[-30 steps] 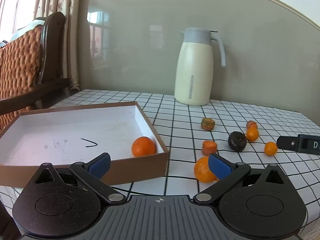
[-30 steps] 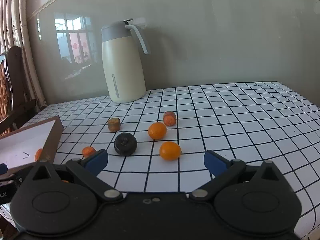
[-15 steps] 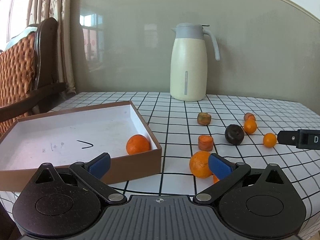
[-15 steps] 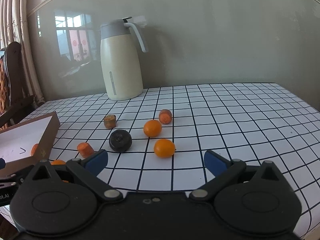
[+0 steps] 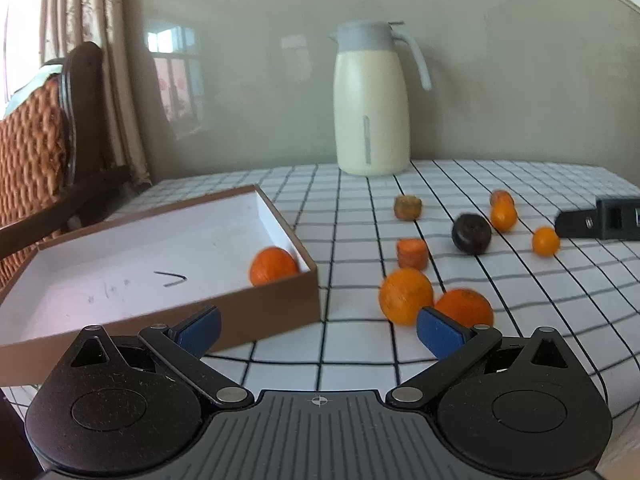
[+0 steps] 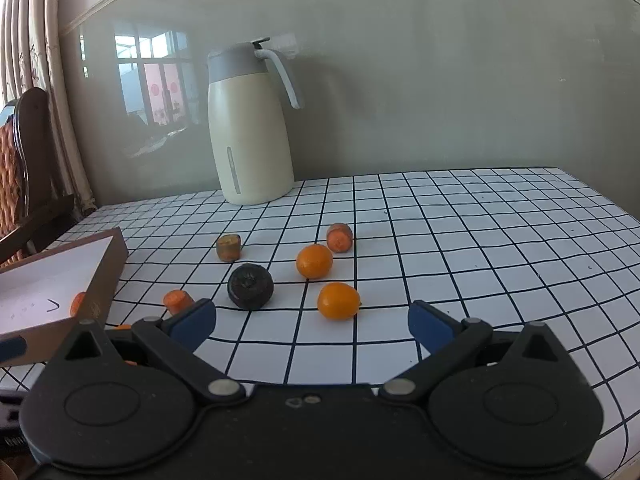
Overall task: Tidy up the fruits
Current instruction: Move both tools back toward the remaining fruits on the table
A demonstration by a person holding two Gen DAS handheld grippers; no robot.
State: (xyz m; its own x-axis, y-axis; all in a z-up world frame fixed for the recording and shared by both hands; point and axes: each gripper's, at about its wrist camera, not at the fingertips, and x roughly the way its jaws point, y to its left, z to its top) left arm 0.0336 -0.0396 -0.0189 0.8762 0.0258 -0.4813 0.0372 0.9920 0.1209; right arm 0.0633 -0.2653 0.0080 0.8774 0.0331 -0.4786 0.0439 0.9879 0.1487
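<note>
Fruit in box: one orange [image 5: 273, 266] lies in the brown box [image 5: 276, 306], against its right wall near the front corner.
Change: the left view has swung right over the last second, so a second loose orange [image 5: 464, 307] now shows beside the first [image 5: 406, 295]; I judge these the next picks.
Count: three large oranges, two small round ones [image 6: 314, 261] [image 6: 338, 301], three carrot chunks [image 5: 412, 253] [image 6: 340, 237] [image 6: 229, 247], one dark fruit [image 6: 251, 286], all mid-desk.
Left tongs [image 5: 318, 330]: wide open, empty, near the desk's front edge.
Right tongs [image 6: 310, 322]: wide open, empty, facing the small fruits.
Beyond: a cream thermos jug [image 6: 250, 124] stands at the desk's [image 6: 500, 240] back edge.
</note>
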